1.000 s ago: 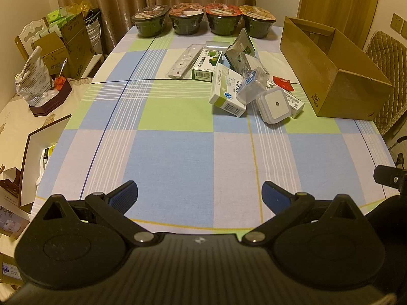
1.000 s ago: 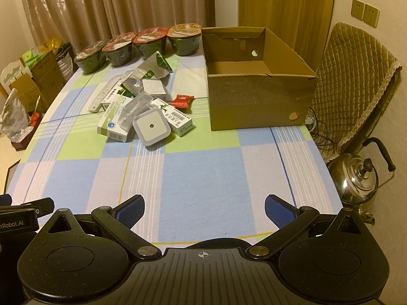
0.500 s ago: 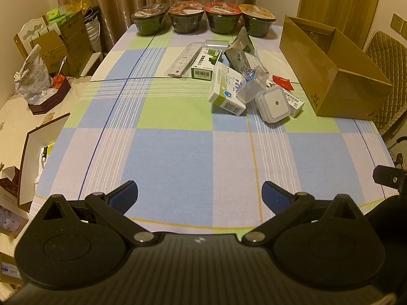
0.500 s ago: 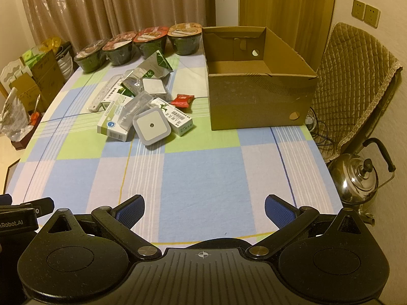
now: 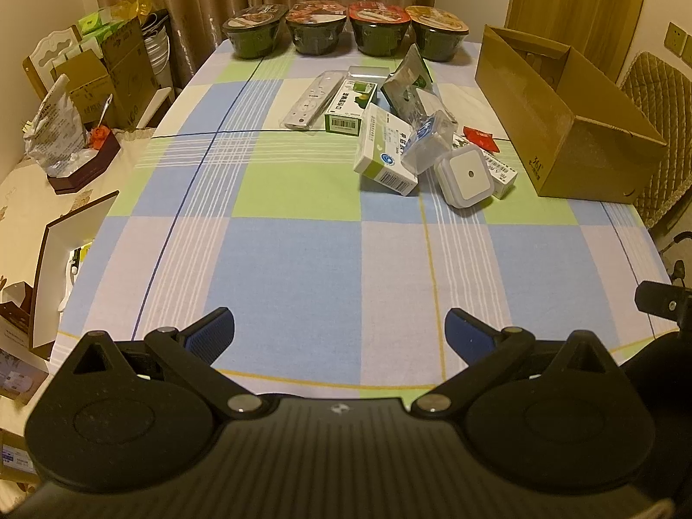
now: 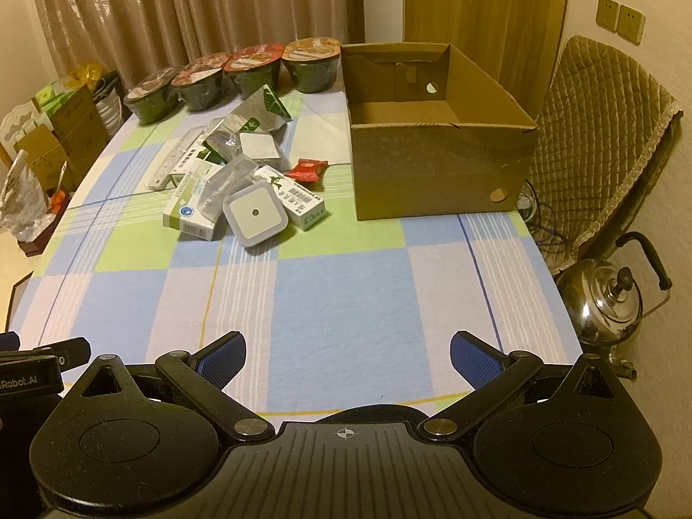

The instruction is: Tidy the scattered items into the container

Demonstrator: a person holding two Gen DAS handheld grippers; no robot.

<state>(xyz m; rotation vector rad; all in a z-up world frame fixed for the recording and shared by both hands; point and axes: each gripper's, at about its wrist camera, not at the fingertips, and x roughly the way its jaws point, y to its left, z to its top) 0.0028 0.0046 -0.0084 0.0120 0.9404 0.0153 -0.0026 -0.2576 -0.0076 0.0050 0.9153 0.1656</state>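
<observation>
An open cardboard box [image 6: 437, 181] [image 5: 562, 129] stands on the checked tablecloth at the right. Left of it lies a heap of small items: a square white night light [image 6: 255, 214] [image 5: 466, 171], a white-green medicine box [image 5: 385, 153] [image 6: 190, 207], a second white box [image 6: 302, 201], a red sachet [image 6: 308, 170] [image 5: 480, 136], a grey remote [image 5: 309, 101], foil pouches [image 6: 255, 116]. My left gripper [image 5: 339, 331] hovers open over the near table edge, nothing between its fingers. My right gripper [image 6: 348, 357] is also open and empty, well short of the heap and box.
Four lidded instant-noodle bowls [image 5: 344, 28] line the far table edge before curtains. A quilted chair [image 6: 605, 151] and a steel kettle [image 6: 610, 302] stand right of the table. Boxes and bags [image 5: 86, 86] crowd the left side. Bare tablecloth [image 6: 337, 294] lies between grippers and heap.
The left wrist view has drifted slightly, so the heap sits a little higher in frame. Both grippers stay open and nothing on the table has moved.
</observation>
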